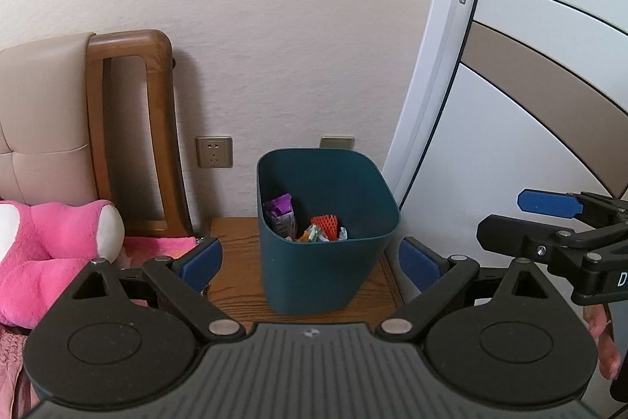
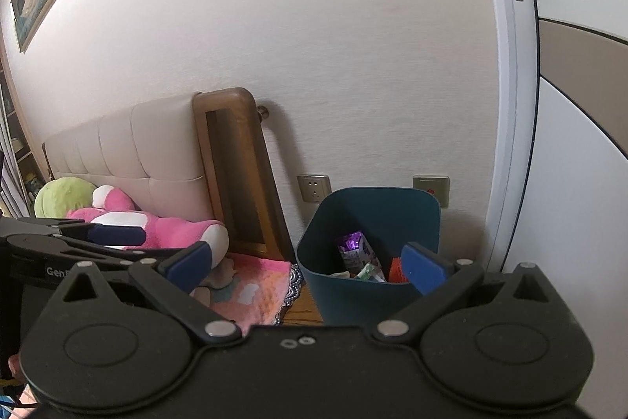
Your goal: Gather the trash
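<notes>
A dark teal trash bin [image 1: 325,262] stands on a wooden nightstand [image 1: 235,285] against the wall. It holds a purple wrapper [image 1: 280,213], an orange foam net [image 1: 325,224] and small scraps. My left gripper [image 1: 310,262] is open and empty, its blue pads either side of the bin, in front of it. My right gripper [image 2: 306,266] is open and empty, facing the same bin [image 2: 373,281], which shows the purple wrapper [image 2: 355,248]. The right gripper also shows at the right edge of the left wrist view [image 1: 549,218].
A bed with a beige padded headboard [image 2: 129,152] and wooden post [image 1: 157,128] lies left. A pink plush toy [image 1: 51,254] and a pink blanket [image 2: 251,281] lie on it. Wall sockets [image 1: 214,152] sit behind the bin. A white door [image 1: 530,128] stands right.
</notes>
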